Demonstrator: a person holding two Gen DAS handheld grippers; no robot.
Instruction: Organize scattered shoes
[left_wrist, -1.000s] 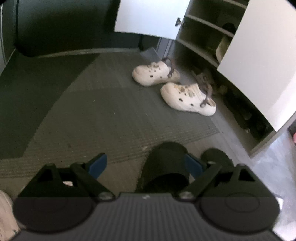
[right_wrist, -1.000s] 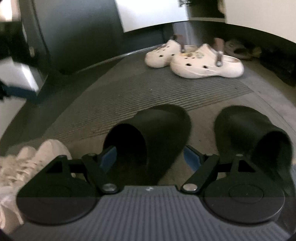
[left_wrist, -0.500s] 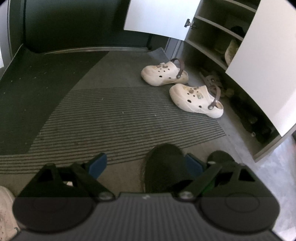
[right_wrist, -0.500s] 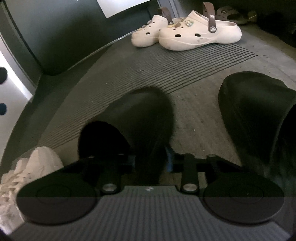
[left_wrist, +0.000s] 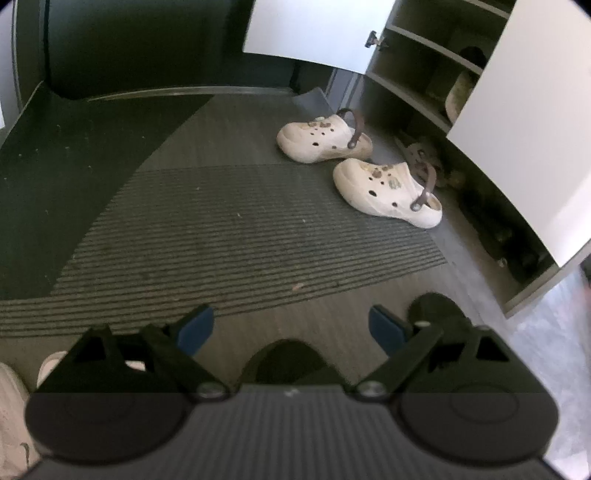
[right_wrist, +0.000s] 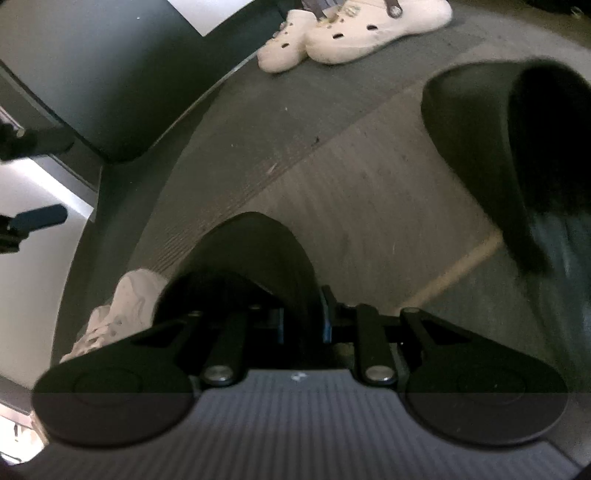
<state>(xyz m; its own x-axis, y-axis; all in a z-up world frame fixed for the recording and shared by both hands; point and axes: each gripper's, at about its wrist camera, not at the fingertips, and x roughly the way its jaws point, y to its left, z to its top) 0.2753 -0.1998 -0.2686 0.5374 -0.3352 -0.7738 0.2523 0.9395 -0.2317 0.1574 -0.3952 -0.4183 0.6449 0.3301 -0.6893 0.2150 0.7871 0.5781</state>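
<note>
The right gripper (right_wrist: 303, 325) clamps the side wall of a black slipper (right_wrist: 255, 258) on the mat (right_wrist: 351, 206). The left gripper (left_wrist: 291, 328) hangs wide open over that slipper's toe, gripping nothing. The second slipper (right_wrist: 480, 147) lies near. Farther off, two cream clogs (left_wrist: 384, 188) sit beside the open cabinet (left_wrist: 413, 88).

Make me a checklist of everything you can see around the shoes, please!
Surface: striped mat on a grey floor.
Job's things: two cream clogs beside the open shoe cabinet; two black slippers; white sneaker.
Clutter: nothing seen.
Grippers: left gripper open, holding nothing; right gripper shut on the near black slipper.
Cables: nothing seen.
Surroundings: white cabinet doors open; dark shoes on the bottom shelf.
</note>
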